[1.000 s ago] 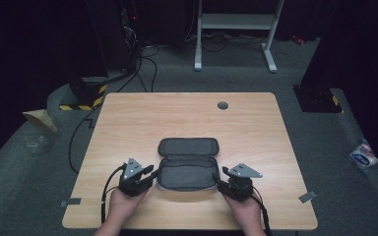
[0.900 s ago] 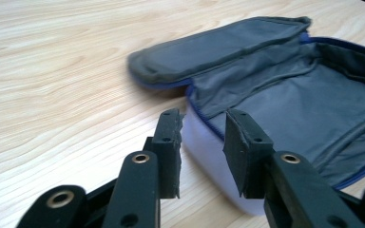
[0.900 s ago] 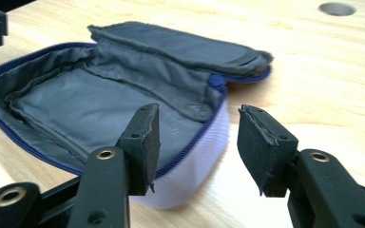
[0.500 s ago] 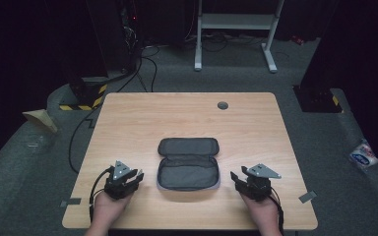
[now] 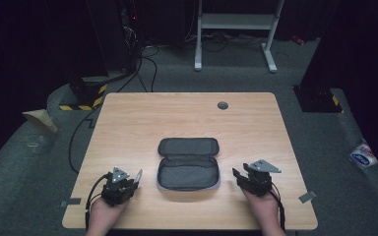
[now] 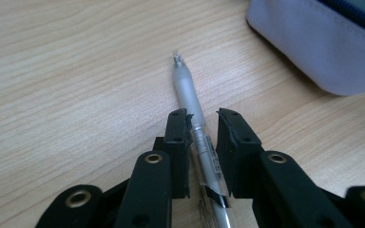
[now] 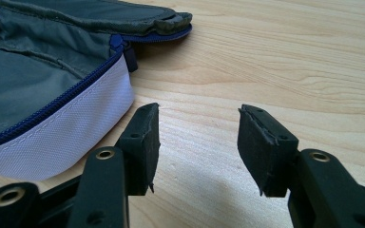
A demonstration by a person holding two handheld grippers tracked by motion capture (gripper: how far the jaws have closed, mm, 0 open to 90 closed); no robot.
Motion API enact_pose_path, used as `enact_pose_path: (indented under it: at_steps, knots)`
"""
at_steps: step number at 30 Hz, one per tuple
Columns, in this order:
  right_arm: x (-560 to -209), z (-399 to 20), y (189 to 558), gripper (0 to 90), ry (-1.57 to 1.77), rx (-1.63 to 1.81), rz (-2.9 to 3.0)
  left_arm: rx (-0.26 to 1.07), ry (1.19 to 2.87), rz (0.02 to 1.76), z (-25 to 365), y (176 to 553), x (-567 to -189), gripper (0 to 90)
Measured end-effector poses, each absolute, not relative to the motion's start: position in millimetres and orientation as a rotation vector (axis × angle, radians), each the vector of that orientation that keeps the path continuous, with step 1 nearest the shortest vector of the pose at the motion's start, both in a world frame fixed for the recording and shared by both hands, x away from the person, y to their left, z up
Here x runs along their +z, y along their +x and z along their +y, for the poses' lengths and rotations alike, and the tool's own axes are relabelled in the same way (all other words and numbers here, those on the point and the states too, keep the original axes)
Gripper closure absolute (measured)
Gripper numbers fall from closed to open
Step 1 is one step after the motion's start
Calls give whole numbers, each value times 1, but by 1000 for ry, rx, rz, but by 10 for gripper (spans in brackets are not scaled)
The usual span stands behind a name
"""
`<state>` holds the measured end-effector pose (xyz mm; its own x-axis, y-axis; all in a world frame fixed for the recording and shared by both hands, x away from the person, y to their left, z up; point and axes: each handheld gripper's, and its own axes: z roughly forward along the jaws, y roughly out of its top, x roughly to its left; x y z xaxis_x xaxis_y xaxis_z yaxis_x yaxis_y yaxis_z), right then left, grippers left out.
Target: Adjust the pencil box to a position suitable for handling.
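Pen [image 6: 197, 128] rear cut off between left gripper [image 6: 204, 124] jaws.

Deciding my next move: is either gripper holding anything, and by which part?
The left gripper has a pen between its closing jaws, at the clear barrel behind the frosted grip. The right gripper is open and holds nothing.

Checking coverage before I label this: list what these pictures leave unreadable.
- Pen: rear end cut off by the left gripper view's bottom edge, between the jaws; print too blurred to read.
- Pencil case: contents too dark in the high view; cropped by the right gripper view's left edge.
- Left gripper: pen grip too small in the high view.
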<state>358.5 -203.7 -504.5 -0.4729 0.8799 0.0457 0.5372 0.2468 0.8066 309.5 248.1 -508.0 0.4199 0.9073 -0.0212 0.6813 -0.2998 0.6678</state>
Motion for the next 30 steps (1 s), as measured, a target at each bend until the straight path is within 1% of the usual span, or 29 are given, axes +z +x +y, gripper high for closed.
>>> enact_pose_path:
  at_steps: [6, 13, 18, 21, 23, 26, 30]
  knots:
    - [-504, -205, 356, 489, 1305, 1100, 2098, 487, 2082, 1336, 247, 318, -512, 789]
    - [-507, -214, 343, 491, 1306, 1089, 2089, 512, 2014, 1319, 242, 338, -507, 791]
    - [-510, -221, 335, 491, 1329, 1075, 2082, 508, 2057, 1301, 228, 360, -515, 791]
    - [-511, -223, 331, 491, 1334, 1071, 2075, 520, 2073, 1288, 224, 366, -515, 790]
    - [-511, -223, 329, 491, 1337, 1071, 2072, 524, 2083, 1281, 224, 366, -515, 784]
    - [-510, -222, 328, 491, 1334, 1069, 2075, 516, 2084, 1296, 229, 361, -513, 708]
    - [-510, -219, 329, 490, 1318, 1070, 2086, 511, 2088, 1276, 236, 352, -513, 699]
